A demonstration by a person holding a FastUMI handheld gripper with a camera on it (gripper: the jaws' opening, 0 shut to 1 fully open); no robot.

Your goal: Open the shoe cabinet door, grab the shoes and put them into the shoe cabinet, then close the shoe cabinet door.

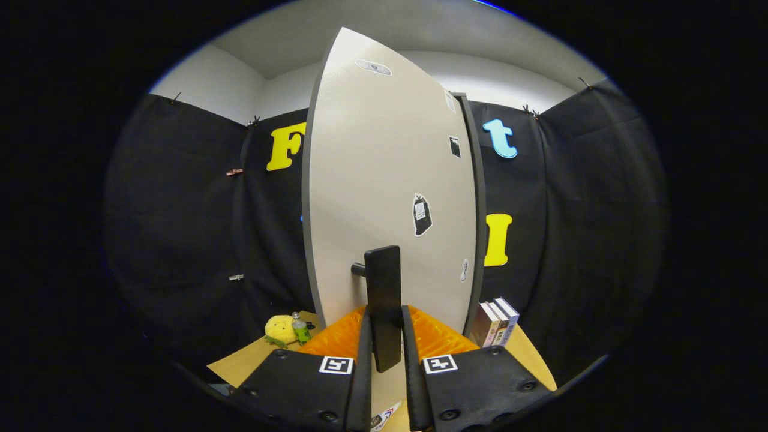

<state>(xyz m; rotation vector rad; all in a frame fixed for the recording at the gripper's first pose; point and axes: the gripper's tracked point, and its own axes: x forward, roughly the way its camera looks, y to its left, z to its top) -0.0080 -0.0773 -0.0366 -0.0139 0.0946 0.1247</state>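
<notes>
Gripper view: a tan table [252, 360] stands in a booth of black cloth under a white ceiling. On it, a yellow plush [279, 329] and small bottle [299, 327] lie far left, books [497, 321] far right. The cabinet door [384, 186], pale with stickers, stands upright just ahead, long axis vertical. Its dark vertical handle [384, 306] sits between the fingers; the gripper [384, 345] is clamped on it.

You have the handle [383, 300] between the gripper [384, 336] fingers, mounted on the cabinet door [384, 180] ahead. Plush toy [279, 329] and bottle [299, 327] sit left; books [495, 321] stand right.
</notes>
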